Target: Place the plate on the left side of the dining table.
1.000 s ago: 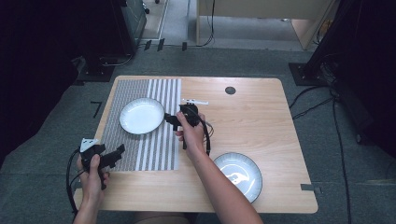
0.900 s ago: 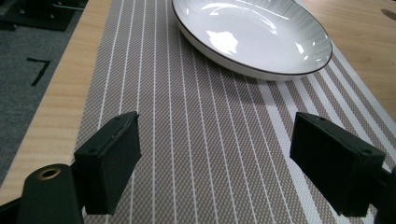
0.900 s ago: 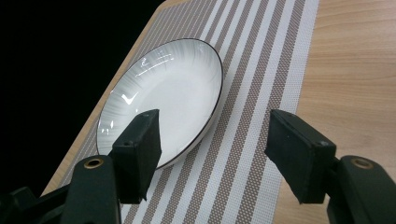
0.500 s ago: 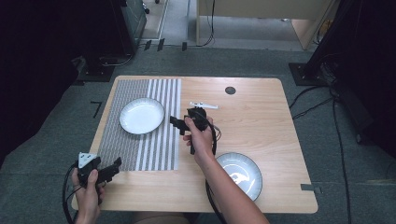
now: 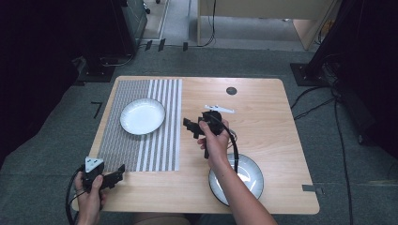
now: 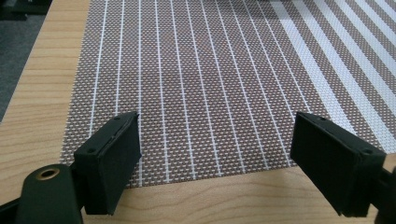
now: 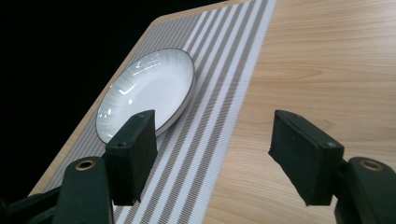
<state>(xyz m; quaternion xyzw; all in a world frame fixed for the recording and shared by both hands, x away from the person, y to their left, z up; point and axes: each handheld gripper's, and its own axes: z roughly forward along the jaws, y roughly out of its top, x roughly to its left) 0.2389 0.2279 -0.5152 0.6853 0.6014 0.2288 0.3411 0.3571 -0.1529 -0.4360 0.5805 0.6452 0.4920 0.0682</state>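
A white plate (image 5: 142, 116) with a dark rim lies on the striped grey placemat (image 5: 141, 145) at the table's left. A second, glossy plate (image 5: 246, 180) sits near the front right edge, partly under the person's right forearm. My right gripper (image 5: 190, 126) hovers over bare wood just right of the mat. Its jaws have just been opening and stand open (image 7: 212, 158) with nothing between them, facing the white plate (image 7: 149, 91). My left gripper (image 5: 117, 174) is at the front left corner, open (image 6: 215, 158) and empty, above the placemat's (image 6: 210, 70) near edge.
The wooden table (image 5: 263, 108) has a small dark round cap (image 5: 231, 90) near its back edge. Cables trail from both grippers and lie on the grey floor to the right. Dark furniture stands behind and left of the table.
The right gripper has drawn back from the white plate's edge, to the right and slightly nearer. The left hand has slid back toward the front left corner.
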